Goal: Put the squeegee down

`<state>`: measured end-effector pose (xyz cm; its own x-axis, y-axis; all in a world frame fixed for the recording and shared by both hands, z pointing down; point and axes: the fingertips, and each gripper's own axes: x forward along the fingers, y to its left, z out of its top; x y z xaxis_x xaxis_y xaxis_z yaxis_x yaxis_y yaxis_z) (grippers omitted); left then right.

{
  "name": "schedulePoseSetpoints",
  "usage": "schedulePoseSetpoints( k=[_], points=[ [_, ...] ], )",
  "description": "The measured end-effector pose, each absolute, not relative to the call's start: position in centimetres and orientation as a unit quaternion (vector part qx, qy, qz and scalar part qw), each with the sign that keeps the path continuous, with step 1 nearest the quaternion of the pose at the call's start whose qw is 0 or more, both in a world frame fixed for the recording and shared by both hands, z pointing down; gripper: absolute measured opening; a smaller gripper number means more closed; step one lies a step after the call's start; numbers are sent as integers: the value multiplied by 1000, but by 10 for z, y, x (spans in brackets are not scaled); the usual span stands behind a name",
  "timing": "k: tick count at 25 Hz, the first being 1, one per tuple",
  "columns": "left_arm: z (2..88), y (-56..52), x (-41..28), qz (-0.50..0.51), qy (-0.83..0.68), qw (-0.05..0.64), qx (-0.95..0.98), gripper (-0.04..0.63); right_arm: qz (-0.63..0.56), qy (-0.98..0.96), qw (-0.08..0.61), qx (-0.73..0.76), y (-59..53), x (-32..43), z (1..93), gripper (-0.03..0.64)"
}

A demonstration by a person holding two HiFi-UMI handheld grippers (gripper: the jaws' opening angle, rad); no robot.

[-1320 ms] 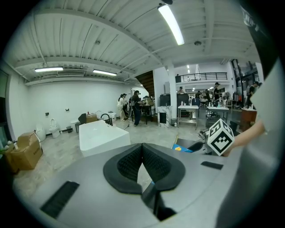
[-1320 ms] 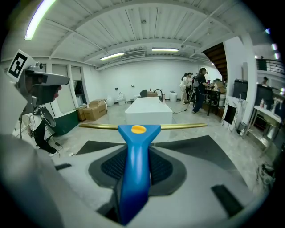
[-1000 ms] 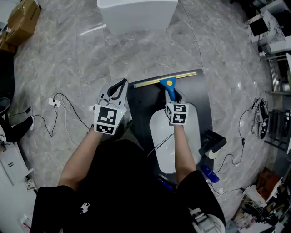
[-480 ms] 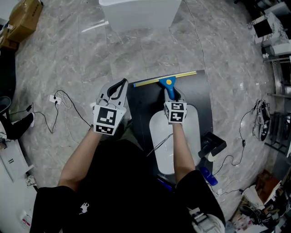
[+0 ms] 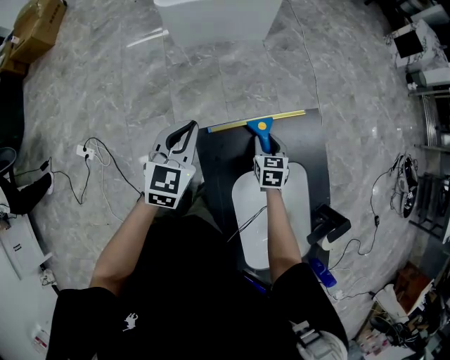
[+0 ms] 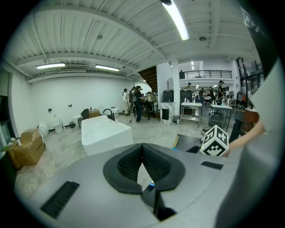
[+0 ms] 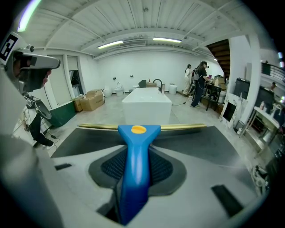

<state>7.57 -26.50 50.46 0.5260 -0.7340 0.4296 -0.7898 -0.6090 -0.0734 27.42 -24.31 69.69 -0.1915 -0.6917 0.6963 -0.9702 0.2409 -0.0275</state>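
Blue-handled squeegee with a brass blade rail (image 5: 260, 126) is clamped by its handle in my right gripper (image 5: 266, 149), blade along the dark grey panel's (image 5: 221, 165) far edge. My left gripper (image 5: 181, 138) is closed and empty. Next I'd lower it flat, then unclamp.

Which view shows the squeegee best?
Right gripper view: the squeegee fills the centre, blue handle clamped in the right gripper, yellow blade across. Head view shows it whole but small; left gripper view, only a blade end.

Dark slab (image 5: 218, 169), white oval (image 5: 299, 211) on it; grey marble floor (image 5: 105, 91), white tub (image 5: 211, 21), cardboard box (image 5: 35, 31)
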Motion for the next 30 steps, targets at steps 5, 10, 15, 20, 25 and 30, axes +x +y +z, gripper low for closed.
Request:
schedulePoseSetpoints(
  k=[5, 10, 15, 20, 25, 30],
  points=[
    [507, -266, 75, 213, -438, 67, 871, 3, 245, -723, 302, 571, -241, 275, 701, 130],
    [507, -268, 75, 211, -436, 68, 872, 3, 249, -719, 309, 571, -242, 276, 704, 130],
    [508, -269, 76, 211, -434, 70, 873, 3, 247, -718, 315, 569, -241, 276, 704, 130],
    [511, -268, 75, 213, -433, 72, 873, 3, 240, -720, 328, 563, -241, 274, 707, 130],
    [511, -269, 74, 213, -435, 71, 872, 3, 245, -718, 330, 562, -242, 275, 709, 130],
    [512, -269, 73, 213, -436, 73, 871, 3, 249, -718, 330, 561, -242, 275, 710, 130]
  ],
)
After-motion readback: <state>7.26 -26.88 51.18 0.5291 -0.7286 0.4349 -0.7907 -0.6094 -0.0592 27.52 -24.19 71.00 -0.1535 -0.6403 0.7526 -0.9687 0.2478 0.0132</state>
